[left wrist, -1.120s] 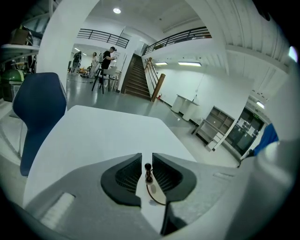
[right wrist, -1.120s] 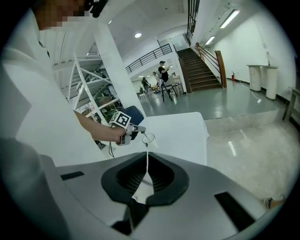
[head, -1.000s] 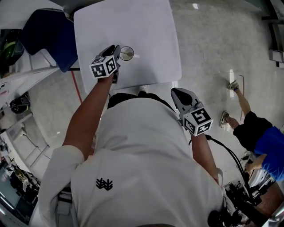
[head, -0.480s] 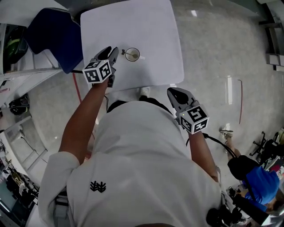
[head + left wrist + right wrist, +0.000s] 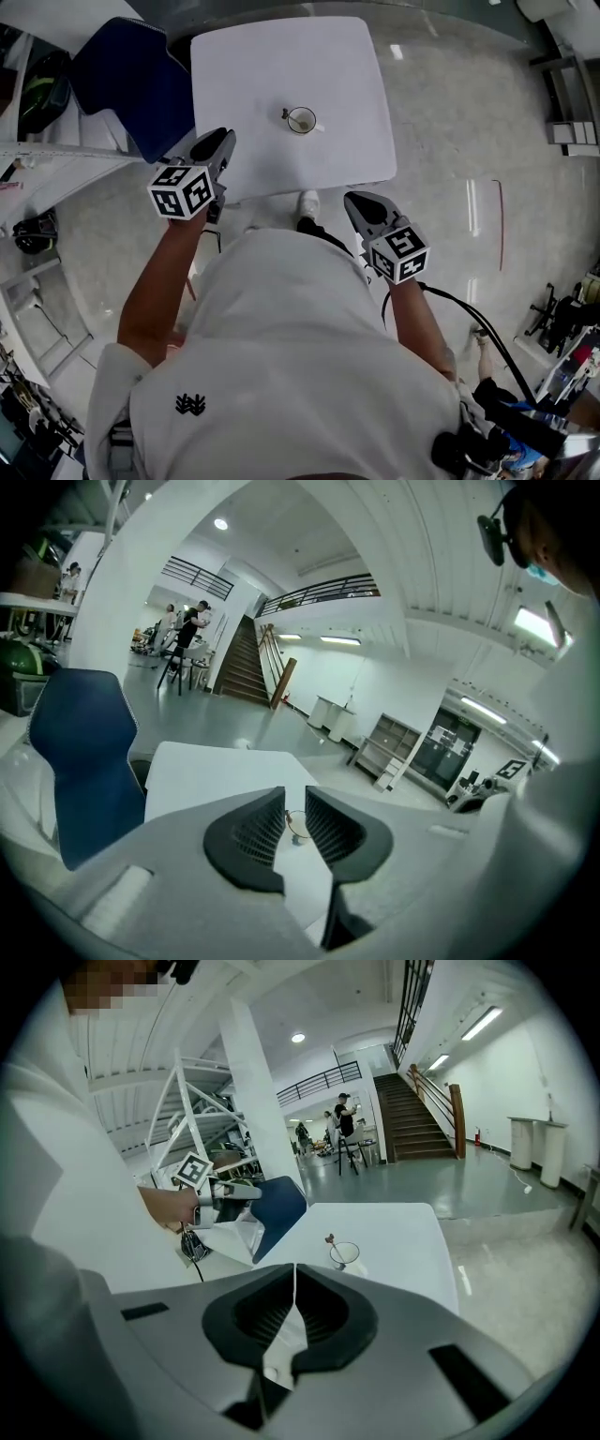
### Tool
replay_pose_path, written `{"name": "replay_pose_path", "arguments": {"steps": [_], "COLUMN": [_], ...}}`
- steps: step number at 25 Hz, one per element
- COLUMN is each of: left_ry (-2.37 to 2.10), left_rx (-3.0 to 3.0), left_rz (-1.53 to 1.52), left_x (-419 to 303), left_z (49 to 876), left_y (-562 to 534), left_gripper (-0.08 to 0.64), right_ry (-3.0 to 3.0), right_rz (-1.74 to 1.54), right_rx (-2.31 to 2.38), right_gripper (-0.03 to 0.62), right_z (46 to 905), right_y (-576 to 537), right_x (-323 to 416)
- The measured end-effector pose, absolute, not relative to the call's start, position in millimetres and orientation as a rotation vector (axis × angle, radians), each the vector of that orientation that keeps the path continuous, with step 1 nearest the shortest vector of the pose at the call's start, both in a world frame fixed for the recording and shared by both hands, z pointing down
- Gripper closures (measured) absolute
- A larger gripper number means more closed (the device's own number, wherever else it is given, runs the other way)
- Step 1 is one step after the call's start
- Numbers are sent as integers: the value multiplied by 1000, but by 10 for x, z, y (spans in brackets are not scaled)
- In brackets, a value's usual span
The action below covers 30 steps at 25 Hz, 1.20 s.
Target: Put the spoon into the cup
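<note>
A small clear cup [image 5: 301, 120] stands near the middle of the white table [image 5: 281, 56], and the spoon [image 5: 288, 115] leans inside it with its handle sticking out at the left. My left gripper [image 5: 225, 141] hovers off the table's near-left edge, well back from the cup. Its jaws are closing with nothing between them, and the cup [image 5: 296, 825] shows far off through the gap of the left gripper [image 5: 295, 803]. My right gripper [image 5: 354, 199] hangs below the table's near edge, shut and empty. In the right gripper view, the cup [image 5: 344, 1254] and spoon [image 5: 333, 1241] lie beyond the right gripper [image 5: 294, 1274].
A blue chair [image 5: 131, 84] stands at the table's left side. White shelving sits further left. Pale glossy floor surrounds the table. A black cable [image 5: 478, 323] trails from my right arm. People and a staircase [image 5: 246, 667] are far off.
Both grippers have drawn back from the table towards my body. The left one has lifted away from the cup, leaving the spoon in it.
</note>
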<state>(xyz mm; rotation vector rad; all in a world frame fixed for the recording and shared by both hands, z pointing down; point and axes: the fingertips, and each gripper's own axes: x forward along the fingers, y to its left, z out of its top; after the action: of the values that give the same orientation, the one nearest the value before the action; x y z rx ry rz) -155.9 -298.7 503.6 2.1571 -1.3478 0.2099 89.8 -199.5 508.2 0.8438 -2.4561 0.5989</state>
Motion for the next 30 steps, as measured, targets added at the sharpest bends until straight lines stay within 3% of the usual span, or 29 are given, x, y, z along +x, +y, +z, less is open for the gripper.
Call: {"name": "replay_pose_path", "arguments": {"steps": [4, 18, 30], "left_ry": [-1252, -883, -772], "left_rx": [2218, 2495, 2578], "left_rz": [221, 366, 392], "left_x": [-1674, -1727, -1824], "left_z": [4802, 4379, 4282], "left_y": [-2494, -974, -294], "left_gripper": [546, 549, 549], "right_ry": [-2464, -2451, -2462], "right_rz": [566, 538, 472], "right_rx": [860, 951, 928], "right_gripper": [581, 583, 583], "right_z": [4978, 4828, 4747], "right_y": [-1749, -697, -182], "right_x": [597, -159, -567]}}
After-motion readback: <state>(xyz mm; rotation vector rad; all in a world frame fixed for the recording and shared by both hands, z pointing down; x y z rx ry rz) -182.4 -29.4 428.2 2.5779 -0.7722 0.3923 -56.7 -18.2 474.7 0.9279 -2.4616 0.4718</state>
